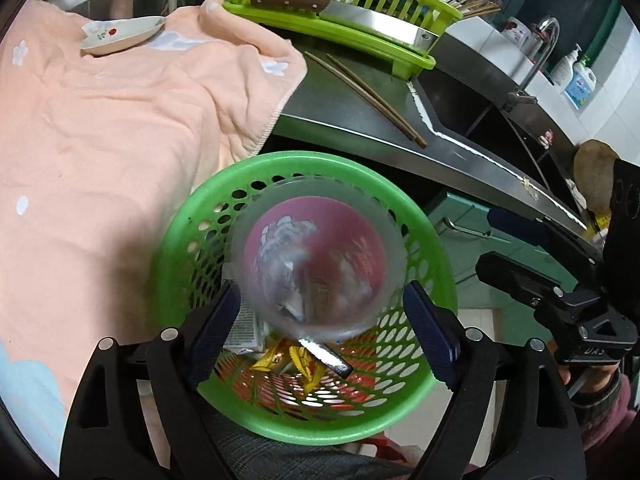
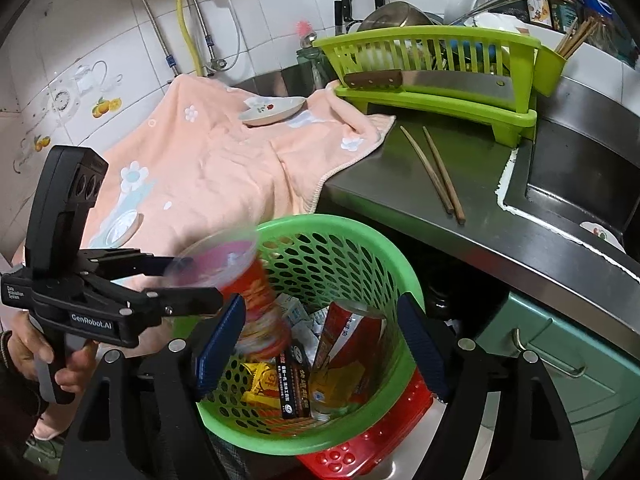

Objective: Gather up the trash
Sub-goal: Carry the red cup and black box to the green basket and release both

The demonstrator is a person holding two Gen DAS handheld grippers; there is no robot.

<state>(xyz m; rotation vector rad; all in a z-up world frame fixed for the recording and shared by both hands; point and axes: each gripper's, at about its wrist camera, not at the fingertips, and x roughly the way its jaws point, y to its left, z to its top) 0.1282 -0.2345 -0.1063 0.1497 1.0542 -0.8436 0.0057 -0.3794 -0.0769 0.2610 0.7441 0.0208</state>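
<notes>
A round green perforated basket [image 1: 192,216] [image 2: 360,232] sits below the steel counter edge, holding yellow wrappers [image 2: 260,388], a black packet [image 2: 292,384] and a red carton [image 2: 344,340]. A clear plastic cup [image 1: 316,256] [image 2: 256,292] with red print is motion-blurred and tilted over the basket's mouth. It lies between the wide-apart fingers of my left gripper [image 1: 320,288] [image 2: 192,280], and the pads do not press it. My right gripper [image 2: 323,302] [image 1: 500,244] stands open above the basket's near side with nothing held.
A peach flowered towel [image 2: 208,168] drapes the counter with a saucer [image 2: 272,114] on it. Two chopsticks [image 2: 436,176] lie on bare steel. A green dish rack [image 2: 432,80] carries a cleaver. A sink [image 2: 580,184] is at right, and a red stool [image 2: 360,440] sits under the basket.
</notes>
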